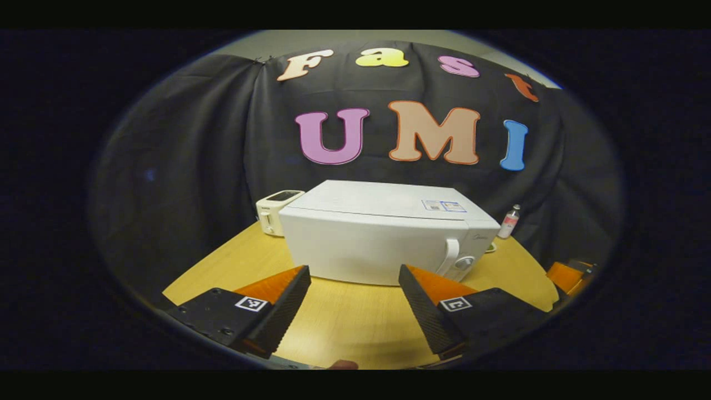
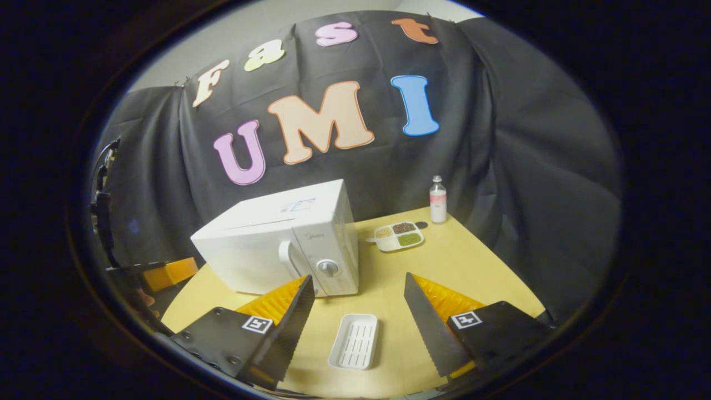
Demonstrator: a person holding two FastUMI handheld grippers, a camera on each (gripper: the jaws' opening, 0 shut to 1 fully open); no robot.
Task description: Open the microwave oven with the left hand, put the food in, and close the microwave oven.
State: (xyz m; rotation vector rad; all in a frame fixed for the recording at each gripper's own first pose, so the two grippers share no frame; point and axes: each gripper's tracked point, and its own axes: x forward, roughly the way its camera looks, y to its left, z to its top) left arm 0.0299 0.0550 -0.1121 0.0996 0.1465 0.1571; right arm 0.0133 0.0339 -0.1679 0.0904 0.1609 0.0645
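Before the door — nothing gripped yet

We held the left gripper (image 1: 354,289) released and short of the shut microwave (image 1: 383,233), its handle (image 1: 447,256) ahead-right; our next move, we judged, was hooking that handle. The right gripper (image 2: 358,300) hung released over the white tray (image 2: 354,340) — food dish (image 2: 397,236) beyond.

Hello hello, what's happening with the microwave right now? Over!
Left gripper open, right gripper open, both empty. White box-shaped microwave oven shut, handle untouched. White ridged plastic tray lying before it.
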